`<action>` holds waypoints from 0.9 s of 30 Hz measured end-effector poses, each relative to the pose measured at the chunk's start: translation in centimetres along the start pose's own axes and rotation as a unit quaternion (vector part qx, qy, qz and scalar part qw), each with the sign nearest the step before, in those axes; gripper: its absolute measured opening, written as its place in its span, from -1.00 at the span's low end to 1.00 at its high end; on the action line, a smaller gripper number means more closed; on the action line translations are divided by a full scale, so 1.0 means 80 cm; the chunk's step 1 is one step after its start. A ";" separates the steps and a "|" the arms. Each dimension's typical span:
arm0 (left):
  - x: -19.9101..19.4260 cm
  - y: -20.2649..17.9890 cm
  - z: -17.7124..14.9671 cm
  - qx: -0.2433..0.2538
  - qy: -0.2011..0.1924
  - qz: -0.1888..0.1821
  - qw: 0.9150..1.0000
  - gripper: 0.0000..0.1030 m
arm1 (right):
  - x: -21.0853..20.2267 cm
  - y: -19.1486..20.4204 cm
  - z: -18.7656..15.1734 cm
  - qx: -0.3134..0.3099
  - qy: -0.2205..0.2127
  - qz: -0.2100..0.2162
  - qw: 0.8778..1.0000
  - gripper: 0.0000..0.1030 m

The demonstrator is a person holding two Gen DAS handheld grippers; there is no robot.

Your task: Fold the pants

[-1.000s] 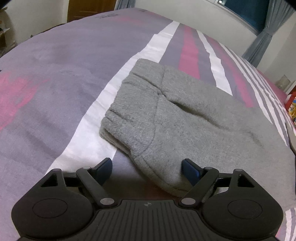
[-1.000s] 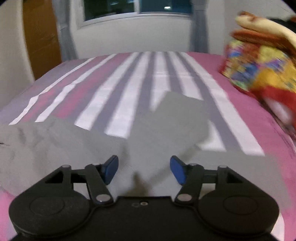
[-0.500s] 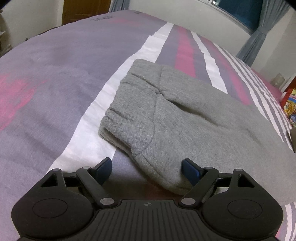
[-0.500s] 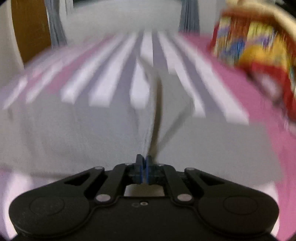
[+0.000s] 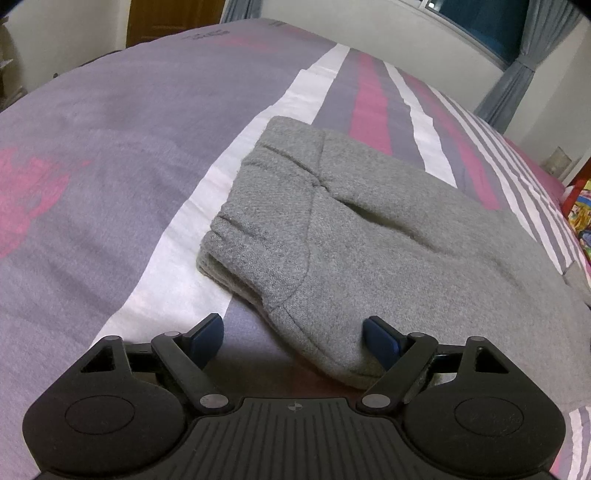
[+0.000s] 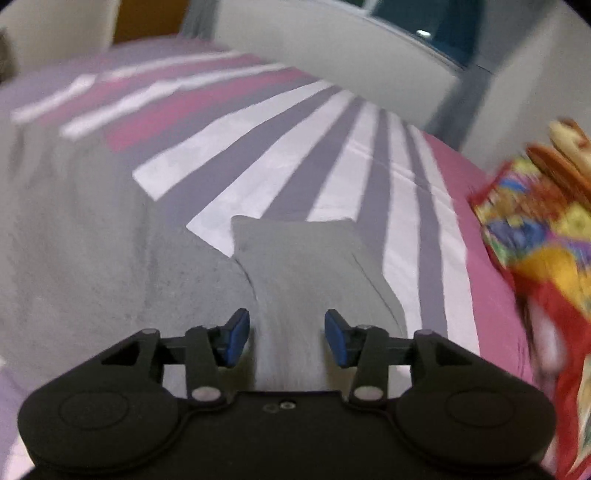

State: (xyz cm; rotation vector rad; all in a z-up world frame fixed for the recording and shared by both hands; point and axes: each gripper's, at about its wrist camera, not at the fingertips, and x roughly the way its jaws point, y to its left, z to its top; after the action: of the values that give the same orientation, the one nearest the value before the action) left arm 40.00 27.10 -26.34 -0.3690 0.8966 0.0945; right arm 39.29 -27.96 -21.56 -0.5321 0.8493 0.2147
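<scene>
The gray pants (image 5: 369, 236) lie on the bed (image 5: 110, 166), spread across its striped cover of purple, white and pink bands. Their gathered waistband end faces the left claw (image 5: 293, 341), which is open, its two blue pads wide apart; the near edge of the fabric lies between them, and the right-hand pad sits over the cloth.

The right claw (image 6: 287, 338) is also open, its pads parted on either side of a raised strip of pant leg (image 6: 295, 258) that runs forward from the claw and ends in a square cuff on the white and purple stripes. Whether the pads touch that strip cannot be told; the view is blurred.

A heap of brightly colored fabric (image 6: 535, 236), red, yellow and blue, sits at the bed's right side, well apart from the pants. Beyond the bed are a pale wall, a dark window (image 5: 480, 29) with gray curtains (image 5: 513, 85) and a brown wooden door (image 5: 170, 18).
</scene>
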 end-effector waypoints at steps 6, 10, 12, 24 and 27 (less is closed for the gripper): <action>0.001 0.001 0.001 0.003 0.002 -0.002 1.000 0.62 | -0.013 -0.055 -0.013 0.110 -0.032 -0.006 0.993 -0.92; 0.000 0.000 -0.001 0.004 0.000 -0.003 1.000 0.62 | -0.088 -0.126 -0.086 0.271 -0.099 -0.027 0.957 -0.92; 0.000 0.000 -0.002 0.004 0.000 -0.003 1.000 0.62 | -0.116 -0.150 -0.145 0.349 -0.117 -0.025 0.929 -0.92; 0.002 -0.007 0.003 0.001 0.013 0.010 1.000 0.62 | -0.102 -0.109 -0.261 0.289 -0.067 -0.031 0.955 -0.15; 0.003 -0.008 0.003 -0.001 0.009 0.011 1.000 0.63 | -0.109 -0.080 -0.240 0.158 -0.076 -0.062 0.983 -0.16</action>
State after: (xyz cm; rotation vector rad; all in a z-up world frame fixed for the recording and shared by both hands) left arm 40.45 26.53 -26.22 -0.3626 0.9195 0.1128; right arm 23.52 -43.29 -23.01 -0.2660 0.6813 0.0051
